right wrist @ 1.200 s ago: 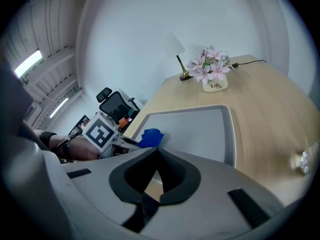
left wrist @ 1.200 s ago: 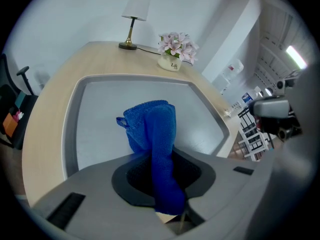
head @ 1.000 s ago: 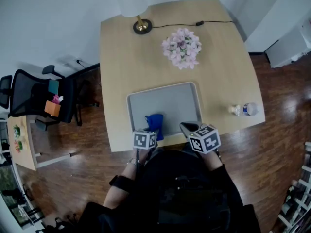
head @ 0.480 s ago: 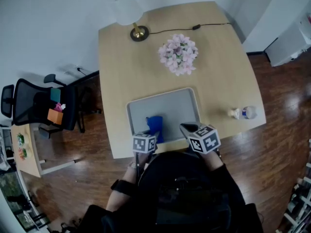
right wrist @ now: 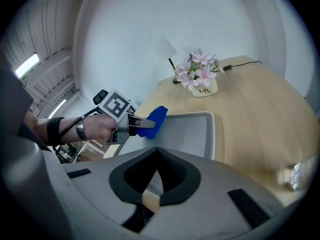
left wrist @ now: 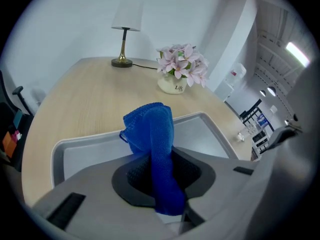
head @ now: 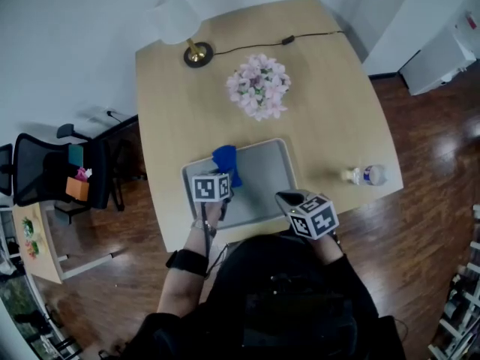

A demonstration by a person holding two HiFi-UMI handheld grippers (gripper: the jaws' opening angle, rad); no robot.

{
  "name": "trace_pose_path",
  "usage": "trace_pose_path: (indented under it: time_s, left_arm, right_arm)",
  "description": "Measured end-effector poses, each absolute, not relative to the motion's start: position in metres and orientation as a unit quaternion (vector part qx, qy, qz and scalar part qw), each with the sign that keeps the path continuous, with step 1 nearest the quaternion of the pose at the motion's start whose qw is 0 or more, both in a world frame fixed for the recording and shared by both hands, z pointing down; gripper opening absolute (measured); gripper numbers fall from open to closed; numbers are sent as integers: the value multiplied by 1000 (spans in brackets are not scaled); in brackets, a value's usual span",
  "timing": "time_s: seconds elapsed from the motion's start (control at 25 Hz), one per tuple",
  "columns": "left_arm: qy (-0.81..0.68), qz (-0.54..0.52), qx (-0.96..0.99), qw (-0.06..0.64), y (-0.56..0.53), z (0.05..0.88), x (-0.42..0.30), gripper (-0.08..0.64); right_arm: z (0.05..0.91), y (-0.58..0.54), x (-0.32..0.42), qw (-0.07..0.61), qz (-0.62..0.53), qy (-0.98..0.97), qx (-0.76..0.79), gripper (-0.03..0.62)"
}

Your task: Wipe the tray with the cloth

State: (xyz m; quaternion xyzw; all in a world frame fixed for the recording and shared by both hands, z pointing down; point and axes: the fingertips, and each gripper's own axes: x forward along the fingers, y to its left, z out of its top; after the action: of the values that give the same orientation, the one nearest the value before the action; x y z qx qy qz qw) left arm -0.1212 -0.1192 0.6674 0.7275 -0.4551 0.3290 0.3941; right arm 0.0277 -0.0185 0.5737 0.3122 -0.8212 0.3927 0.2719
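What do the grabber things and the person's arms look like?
The left gripper and right gripper are grey, with black-padded fingers and a white cube of black square markers each. A thin dark cable trails from the left one. The left arm wears a black band and a wrist strap; the clothes are black.

A pale wooden table (head: 330,111) stands on a dark, glossy plank floor (head: 427,231) by a white wall (head: 67,43). A white-shaded lamp (head: 178,22) (brass base, black cord (head: 247,46) trailing across the top) sits at its far edge, near pink flowers (head: 259,86). A black office chair (head: 45,167) stands left, near a small side table (head: 37,235).
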Motion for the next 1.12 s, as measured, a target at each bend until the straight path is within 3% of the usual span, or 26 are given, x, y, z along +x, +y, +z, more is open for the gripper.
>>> trace_pose_path:
  time_s: [1.12]
  left_arm:
    - [-437,360,720,402,-96,685,-104,94]
  right_arm:
    - [573,-2,42,272,392,-820,317,-2]
